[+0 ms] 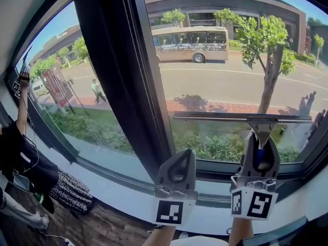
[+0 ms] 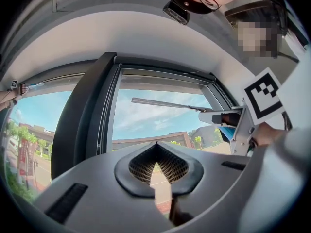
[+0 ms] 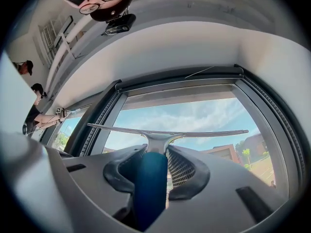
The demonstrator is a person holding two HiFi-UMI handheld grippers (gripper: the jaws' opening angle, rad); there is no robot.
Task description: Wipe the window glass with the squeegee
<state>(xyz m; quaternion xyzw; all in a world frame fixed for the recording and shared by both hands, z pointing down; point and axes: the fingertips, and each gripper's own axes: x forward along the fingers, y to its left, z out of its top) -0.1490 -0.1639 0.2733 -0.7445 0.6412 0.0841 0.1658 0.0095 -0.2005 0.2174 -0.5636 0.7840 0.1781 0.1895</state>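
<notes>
The squeegee point(image 1: 241, 118) has a long metal blade lying level against the lower part of the right window pane point(image 1: 225, 81). Its blue handle point(image 1: 260, 158) points down into my right gripper point(image 1: 260, 143), which is shut on it. In the right gripper view the blue handle point(image 3: 149, 183) fills the space between the jaws of my right gripper point(image 3: 154, 152), and the squeegee blade point(image 3: 165, 132) spans the glass ahead. My left gripper point(image 1: 178, 157) hangs shut and empty just left of the right one, near the dark mullion. In the left gripper view my left gripper point(image 2: 156, 147) holds nothing.
A wide dark mullion point(image 1: 115, 76) splits the two panes. A white sill point(image 1: 102, 186) runs below them. At the far left a person point(image 1: 20, 152) reaches up to another window. A patterned bundle point(image 1: 72, 191) lies on the wooden floor.
</notes>
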